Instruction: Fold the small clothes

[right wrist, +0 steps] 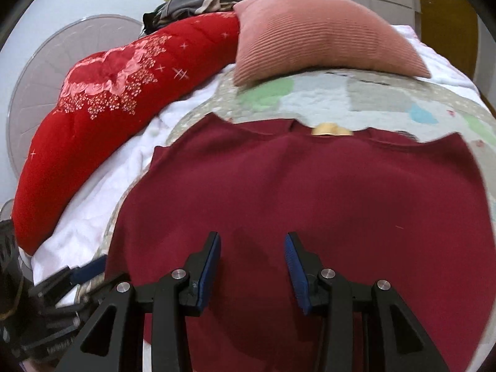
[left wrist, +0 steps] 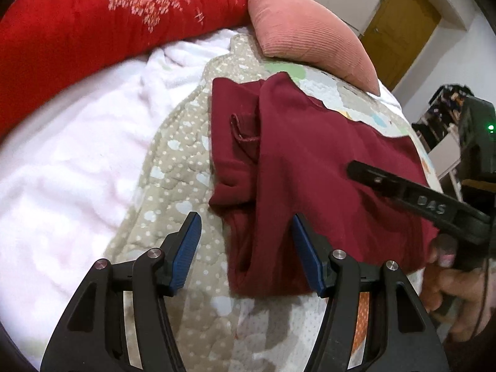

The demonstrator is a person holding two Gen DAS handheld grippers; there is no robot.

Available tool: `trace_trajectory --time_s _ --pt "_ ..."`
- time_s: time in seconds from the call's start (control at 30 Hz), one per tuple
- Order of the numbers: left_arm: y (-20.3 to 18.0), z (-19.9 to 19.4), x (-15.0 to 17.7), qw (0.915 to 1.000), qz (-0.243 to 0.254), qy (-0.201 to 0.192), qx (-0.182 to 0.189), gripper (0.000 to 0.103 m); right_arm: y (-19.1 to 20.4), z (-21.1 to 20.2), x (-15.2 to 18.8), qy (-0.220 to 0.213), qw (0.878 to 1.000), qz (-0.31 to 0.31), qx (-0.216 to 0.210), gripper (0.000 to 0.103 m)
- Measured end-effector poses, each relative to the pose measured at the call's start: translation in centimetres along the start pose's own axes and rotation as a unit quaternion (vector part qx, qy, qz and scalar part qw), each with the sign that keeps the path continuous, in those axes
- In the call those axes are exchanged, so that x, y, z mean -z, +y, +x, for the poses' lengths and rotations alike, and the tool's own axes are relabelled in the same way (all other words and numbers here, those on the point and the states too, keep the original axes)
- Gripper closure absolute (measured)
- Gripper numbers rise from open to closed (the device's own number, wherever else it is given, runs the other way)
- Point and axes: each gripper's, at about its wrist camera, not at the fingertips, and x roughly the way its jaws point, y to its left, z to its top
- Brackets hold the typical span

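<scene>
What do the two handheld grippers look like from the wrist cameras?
The left gripper and right gripper match: black plastic linkage arms with silver pivot pins, tipped by ribbed blue pads. In the left wrist view, the right gripper's finger carries raised lettering, its dark body shows a green light, and a thin dark cable hangs down.

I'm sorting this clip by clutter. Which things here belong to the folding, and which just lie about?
Job:
- maroon garment
- left gripper
- right gripper

Lying about:
- pink cushion
- red quilt
- white blanket
- patterned bedspread
- clothes pile
- fan
</scene>
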Motion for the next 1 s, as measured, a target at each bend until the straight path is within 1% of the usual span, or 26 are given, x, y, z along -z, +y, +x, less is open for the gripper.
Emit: trace_trajectory --time_s 0.1,0.17,0.23,0.4,0.5,0.7,0.9,0.93,1.0 --pt "0.3 1.0 -0.2 0.9996 -0.020 0.006 0.018 0.042 0.5 1.7 -0.6 -0.006 1.000 0.000 0.007 0.062" --pt "0.0 1.1 -0.4 0.9998 -0.012 0.005 0.016 0.041 0.6 2.6 -1.2 -0.016 1.000 0.004 0.016 0.061" --pt "-0.2 1.2 -0.5 0.9999 0.000 0.004 0.013 0.041 0.6 3.5 -2.1 -0.024 0.999 0.010 0.020 0.057" --pt "0.2 1.3 -0.6 0.9998 -0.004 0.006 0.018 0.039 1.4 5.3 -3.7 -0.036 0.999 0.007 0.036 0.040" --pt "0.1 1.4 -0.6 0.9998 0.000 0.006 0.017 0.038 1.8 5.8 -4.0 -0.037 0.998 -0.004 0.047 0.036" --pt "-0.1 1.4 -0.5 0.9999 0.007 0.004 0.012 0.038 1.1 4.4 -3.7 -0.035 0.999 0.011 0.029 0.036" --pt "-0.1 1.4 -0.4 0.9999 0.005 0.004 0.013 0.038 0.0 2.0 -2.8 -0.051 0.998 0.031 0.015 0.036" --pt "-0.1 1.4 -0.4 0.9999 0.004 0.004 0.013 0.038 -0.1 1.9 -2.9 -0.053 0.998 0.036 0.008 0.036" --pt "0.0 1.4 -0.5 0.9999 0.002 0.005 0.016 0.038 0.1 1.8 -3.7 -0.046 0.998 0.045 -0.022 0.036"
